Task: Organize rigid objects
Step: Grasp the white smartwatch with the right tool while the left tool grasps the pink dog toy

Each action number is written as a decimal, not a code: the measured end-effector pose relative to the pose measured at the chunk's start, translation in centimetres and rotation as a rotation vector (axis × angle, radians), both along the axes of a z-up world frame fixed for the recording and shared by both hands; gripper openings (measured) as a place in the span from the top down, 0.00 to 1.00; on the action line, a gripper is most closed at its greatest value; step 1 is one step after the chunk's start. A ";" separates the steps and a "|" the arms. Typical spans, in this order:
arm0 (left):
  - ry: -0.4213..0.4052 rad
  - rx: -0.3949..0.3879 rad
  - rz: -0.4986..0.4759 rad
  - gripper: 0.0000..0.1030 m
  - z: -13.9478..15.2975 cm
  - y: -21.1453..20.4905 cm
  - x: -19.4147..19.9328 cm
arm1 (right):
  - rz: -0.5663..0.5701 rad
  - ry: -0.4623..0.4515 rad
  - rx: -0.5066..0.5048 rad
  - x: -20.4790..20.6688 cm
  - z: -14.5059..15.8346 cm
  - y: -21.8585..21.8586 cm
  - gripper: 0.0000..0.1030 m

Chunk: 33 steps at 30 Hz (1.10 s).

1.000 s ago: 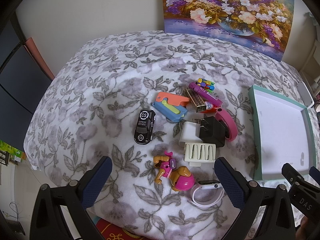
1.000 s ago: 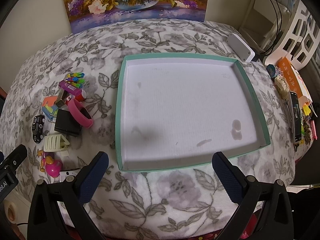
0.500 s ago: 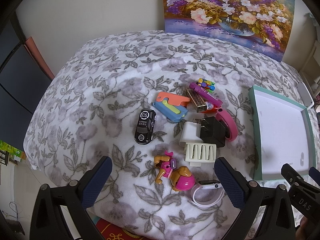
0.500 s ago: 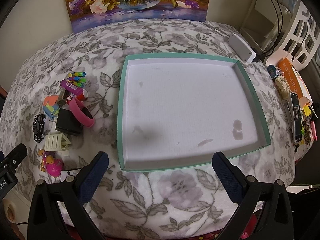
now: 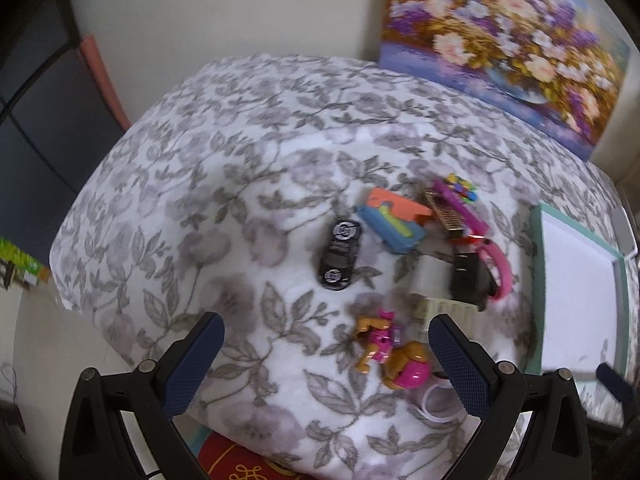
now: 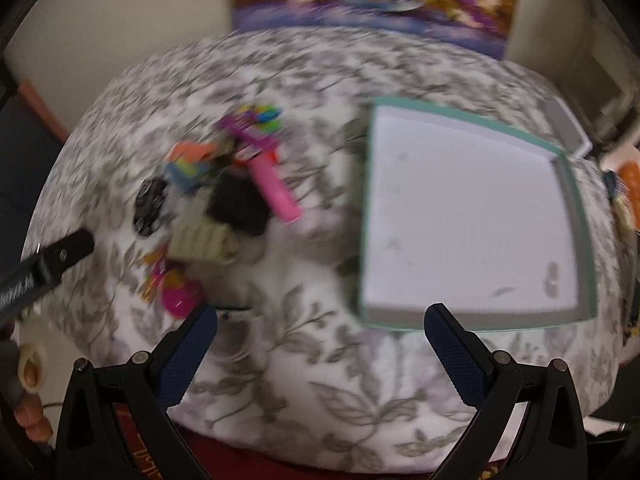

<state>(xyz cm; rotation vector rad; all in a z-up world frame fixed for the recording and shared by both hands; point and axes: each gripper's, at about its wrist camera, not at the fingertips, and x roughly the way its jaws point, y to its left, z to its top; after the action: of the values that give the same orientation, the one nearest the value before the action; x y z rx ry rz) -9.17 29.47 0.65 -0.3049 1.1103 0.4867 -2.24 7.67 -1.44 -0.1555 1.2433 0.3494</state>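
Leaf-patterned grey and white cloth [image 5: 248, 216] over a rounded table, flower painting [image 5: 508, 48] propped against the pale wall behind it.

Taking the black toy car [image 5: 340, 254] as the landmark and reading left to right in the left wrist view: bare cloth to its left. Just right and behind, a blue and orange flat toy [image 5: 394, 220]. Further right and behind, a brown striped block [image 5: 446, 216] touching a purple tube [image 5: 460, 204], with a small cluster of coloured beads [image 5: 462, 188] at the far end. Right of the car, a white plug [image 5: 430, 278] against a black adapter [image 5: 470, 280], a pink band [image 5: 500, 264] curving round the adapter. Right and nearer, a cream ribbed piece [image 5: 444, 310]. Nearer still, a pink and tan toy figure [image 5: 394, 352], a white loop [image 5: 436, 404] beside it. Well right of the car, a shallow white tray with a teal rim [image 5: 538, 280], nothing inside it.

Left gripper [image 5: 326, 356] released, jaws wide apart, hovering over the near edge of the cloth, nearer than the car, holding nothing. Right gripper [image 6: 320, 344] likewise spread wide and holding nothing, above the near cloth between the heap and the tray's near left corner; right wrist view heavily blurred. A fingertip [image 6: 30, 416] at that view's lower left edge.
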 end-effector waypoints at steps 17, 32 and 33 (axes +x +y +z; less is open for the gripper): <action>0.066 -0.106 0.018 0.00 -3.9 1.7 0.1 | 0.168 0.179 -0.083 -1.5 -6.8 6.4 0.00; 0.109 -0.147 -0.016 0.00 -6.0 0.7 0.6 | 0.105 0.199 -0.024 0.2 -8.7 6.1 0.12; 0.110 -0.150 -0.020 0.00 -6.0 0.6 0.6 | 0.099 0.207 -0.011 0.4 -8.9 5.9 0.15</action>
<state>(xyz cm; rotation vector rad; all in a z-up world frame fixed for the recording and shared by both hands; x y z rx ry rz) -8.56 30.03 -5.37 -0.4015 1.2585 0.4064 -1.87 13.52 -10.33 -0.1941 1.4457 0.4529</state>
